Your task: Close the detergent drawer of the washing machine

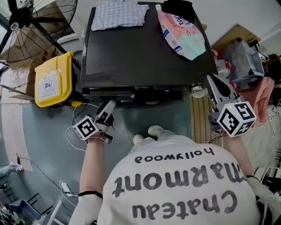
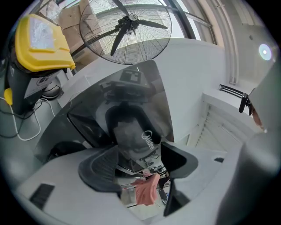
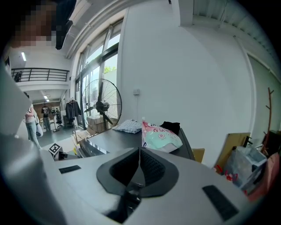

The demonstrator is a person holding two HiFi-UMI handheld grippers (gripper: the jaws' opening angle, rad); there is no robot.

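The washing machine (image 1: 140, 52) is seen from above, with a dark top. A dark strip juts out a little at its front left: the detergent drawer (image 1: 108, 94). My left gripper (image 1: 109, 106) points at that strip from just below. In the left gripper view the drawer's glossy dark front (image 2: 131, 110), with a brand logo, fills the space ahead. The left gripper (image 2: 140, 169) has its jaws apart and holds nothing. My right gripper (image 1: 214, 81) hangs off the machine's right front corner, away from the drawer. Its pads (image 3: 139, 165) meet, with nothing between them.
On the machine top lie a checked cloth (image 1: 119, 15), a pink detergent bag (image 1: 182, 33) and a black garment (image 1: 178, 6). A yellow bin (image 1: 53, 79) and a big floor fan (image 1: 30, 22) stand to the left. Cables trail on the floor, and bags and clutter (image 1: 243, 61) sit to the right.
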